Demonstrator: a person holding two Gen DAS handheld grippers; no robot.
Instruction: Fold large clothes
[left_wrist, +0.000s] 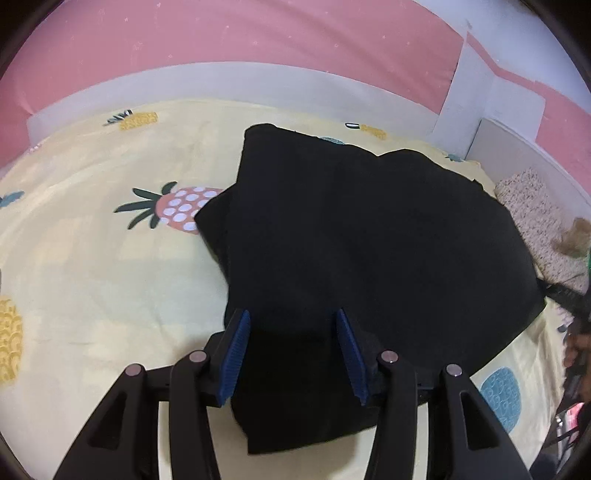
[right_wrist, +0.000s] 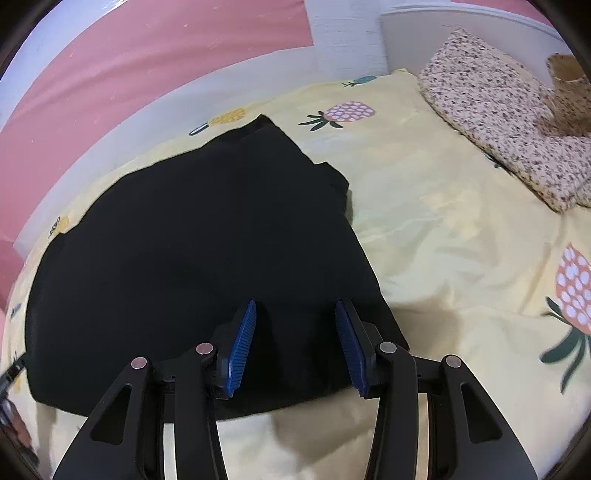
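Seen from two wrist cameras over a bed. Yellow sheet (left_wrist: 92, 266) printed with pineapples, a pink wall (left_wrist: 221, 37) behind, a white bed frame (left_wrist: 184, 79) between them.

Left view, left to right: bare sheet, then a black garment (left_wrist: 351, 229) lying partly folded and a little rumpled across the middle of the bed, then a speckled pillow (left_wrist: 528, 206) at the far right edge. Left gripper (left_wrist: 293, 317) low over the garment's near edge, blue pads (left_wrist: 236, 350) apart, cloth showing between them but not pinched (no visible contact).

Right view, left to right: garment (right_wrist: 184, 240) filling the left half, bare sheet (right_wrist: 443, 240) to its right, pillow (right_wrist: 498, 122) at upper right. Right gripper (right_wrist: 295, 312) over the garment's near right corner, pads (right_wrist: 242, 350) apart, nothing clamped.
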